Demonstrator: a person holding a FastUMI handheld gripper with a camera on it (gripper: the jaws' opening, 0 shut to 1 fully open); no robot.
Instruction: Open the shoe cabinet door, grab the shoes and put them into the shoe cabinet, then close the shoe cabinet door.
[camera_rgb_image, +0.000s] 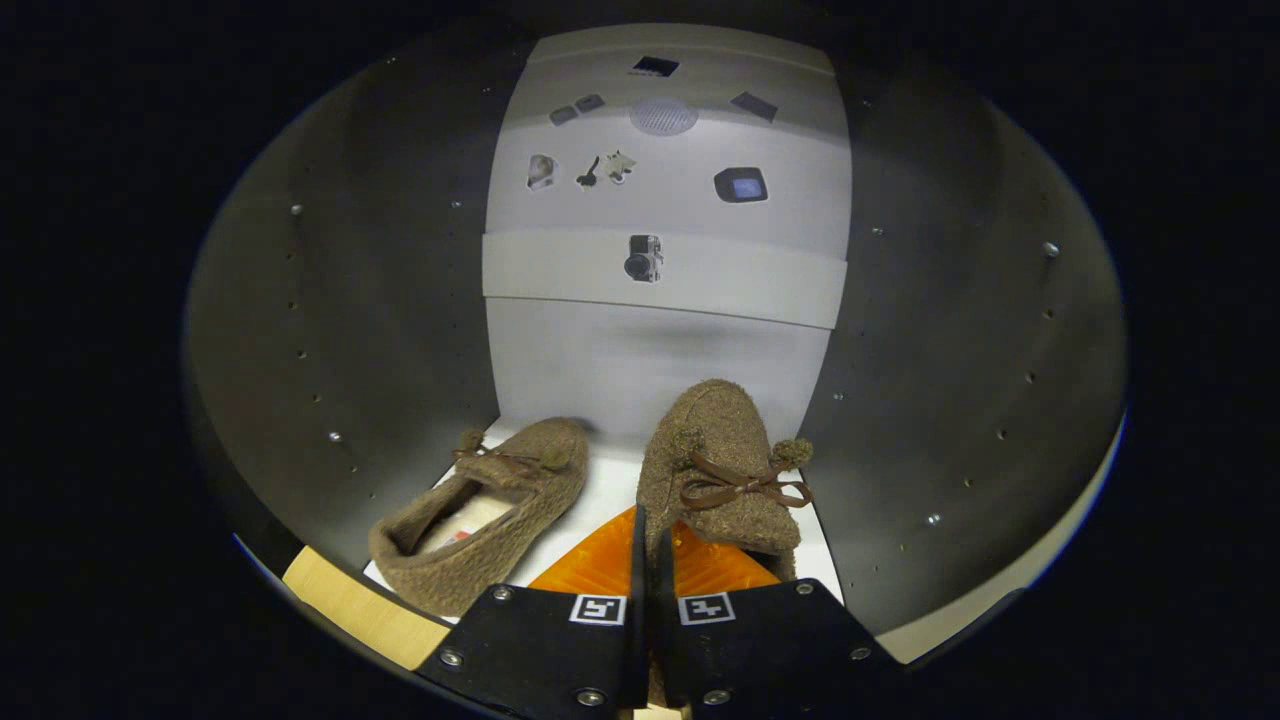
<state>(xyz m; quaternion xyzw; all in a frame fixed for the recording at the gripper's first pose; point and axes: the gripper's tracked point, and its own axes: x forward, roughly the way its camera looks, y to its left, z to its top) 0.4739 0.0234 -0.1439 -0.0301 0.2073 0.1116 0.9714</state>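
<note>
Two brown fuzzy slippers with small bows lie inside the shoe cabinet (400, 330), on its white shelf (610, 490). The left slipper (490, 510) rests on the shelf with its opening facing me, just ahead and left of the fingers. The right slipper (725, 460) points toward the back wall, and its heel end reaches down between the fingers. My gripper (650, 545) is shut on the rim of that right slipper, the fingers (637, 560) almost touching. The pads cover the slipper's opening.
Dark side walls with rows of small holes stand close on both sides. The pale back wall (660, 270) carries small pictures. A light wooden edge (360, 605) runs below the left slipper at the cabinet's front.
</note>
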